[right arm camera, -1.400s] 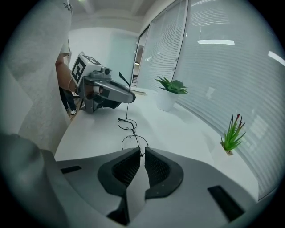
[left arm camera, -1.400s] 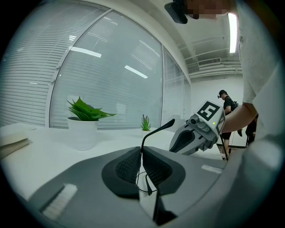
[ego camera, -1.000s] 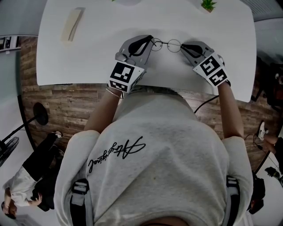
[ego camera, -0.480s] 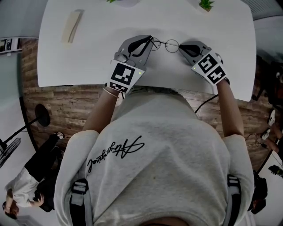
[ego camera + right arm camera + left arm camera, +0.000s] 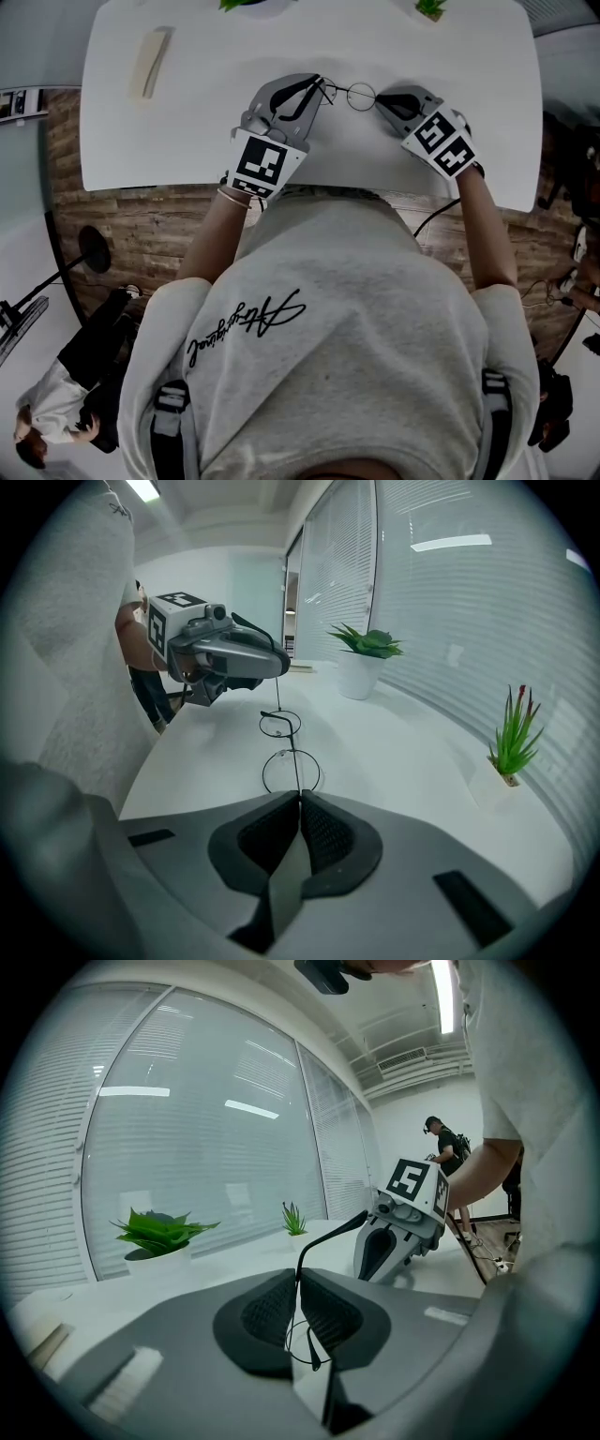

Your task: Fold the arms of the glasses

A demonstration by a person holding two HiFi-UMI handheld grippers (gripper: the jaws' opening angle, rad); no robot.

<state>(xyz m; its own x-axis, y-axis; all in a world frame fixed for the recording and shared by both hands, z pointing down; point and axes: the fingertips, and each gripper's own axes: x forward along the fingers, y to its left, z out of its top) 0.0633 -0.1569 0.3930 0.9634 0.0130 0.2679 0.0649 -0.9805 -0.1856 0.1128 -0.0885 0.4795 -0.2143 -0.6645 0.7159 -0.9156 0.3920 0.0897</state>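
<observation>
Nearest the head camera is the person's grey shirt (image 5: pixel 319 337), and both forearms reach out from it over the edge of a white table (image 5: pixel 187 122). The left gripper (image 5: pixel 317 84) has its jaws pressed together on the glasses (image 5: pixel 354 92). In its own view a thin black arm (image 5: pixel 330 1235) comes up from between the pads and bends off to the upper right, with a loop of fine wire hanging just below the pads. The right gripper (image 5: pixel 380 101) is also closed tight on the glasses at the other end. In its view a thin wire runs straight into the seam between its pads. The near lens (image 5: pixel 291 772) lies just beyond the pads and the far lens (image 5: pixel 279 724) lies behind it, towards the left gripper. The glasses span the short gap between the two grippers, close over the tabletop; I cannot tell whether they touch it. Each gripper carries a marker cube (image 5: pixel 265 161) on its rear end. A pale oblong thing (image 5: pixel 150 58) lies well to the left on the table. Along the far edge stand a leafy plant (image 5: pixel 159 1232) in a white pot and a small spiky plant (image 5: pixel 294 1217), in front of windows with blinds (image 5: pixel 197 1138). A bystander (image 5: pixel 445 1152) stands deep in the room.
</observation>
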